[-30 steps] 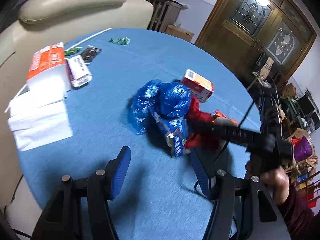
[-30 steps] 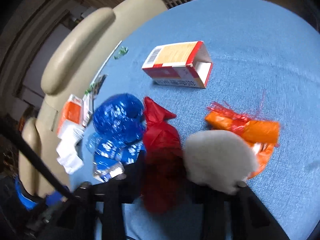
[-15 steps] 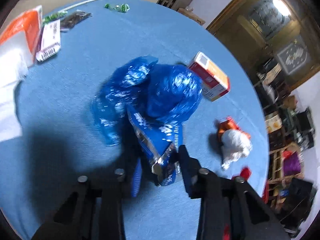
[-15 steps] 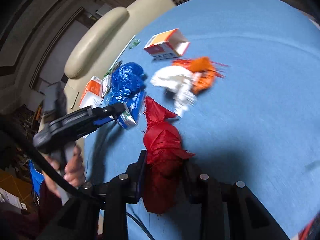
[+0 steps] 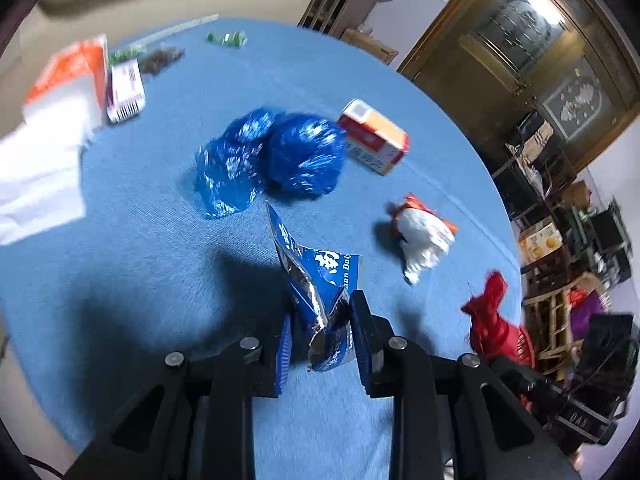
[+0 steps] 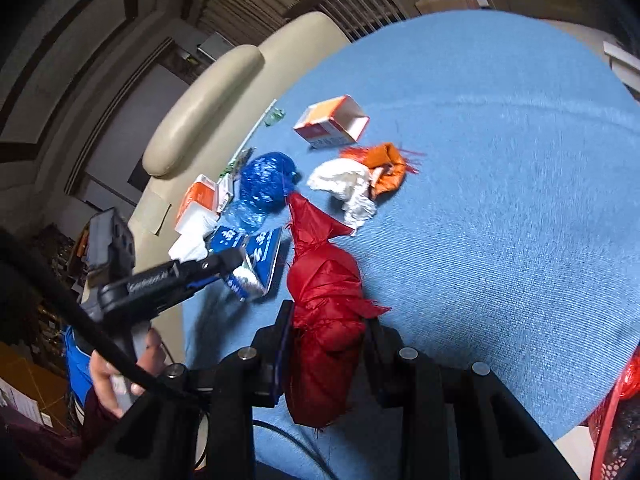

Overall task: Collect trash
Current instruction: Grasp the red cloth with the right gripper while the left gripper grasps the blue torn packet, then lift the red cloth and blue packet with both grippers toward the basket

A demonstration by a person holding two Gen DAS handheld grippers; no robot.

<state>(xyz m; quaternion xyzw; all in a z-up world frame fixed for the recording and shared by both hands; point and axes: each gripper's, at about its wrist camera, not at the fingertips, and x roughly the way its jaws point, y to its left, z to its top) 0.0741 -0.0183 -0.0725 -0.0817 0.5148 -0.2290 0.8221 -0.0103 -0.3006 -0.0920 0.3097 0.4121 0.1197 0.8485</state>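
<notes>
The left gripper [image 5: 320, 332] was clamped on a blue foil snack wrapper [image 5: 316, 280], its jaws having just been closing with the wrapper between them; the wrapper's lower end was tucked behind the pads and its print was too creased to read. The right gripper [image 6: 326, 344] was pressed together on a red crumpled bag [image 6: 324, 288], whose bottom hung below the jaws and hid part of them. In the right wrist view a hand [image 6: 120, 372] on the left gripper's handle was cut off by a black cable.

A second earlier the left gripper had stood wide apart and empty, short of the trash pile, and the wrapper had lain against the blue bags; now the wrapper was lifted clear of them. The red bag, then down among the pile beside the white wad, was now raised and drawn away from it.

Two crumpled blue plastic bags [image 5: 272, 160] lay touching each other on the blue worktop [image 5: 160, 280], with an orange-and-white carton [image 5: 374, 140] just beside them and a white paper wad [image 5: 424, 240] resting against an orange wrapper [image 6: 386, 168]. Near the far edge lay a tissue pack [image 5: 68, 88], blurred, and small green scraps [image 5: 226, 38]. A cream sofa [image 6: 200, 120] stood behind the worktop, and a wooden glass-fronted cabinet [image 5: 520, 52] stood to the right. A red mesh basket [image 6: 616, 420] was cut off at the frame edge.
</notes>
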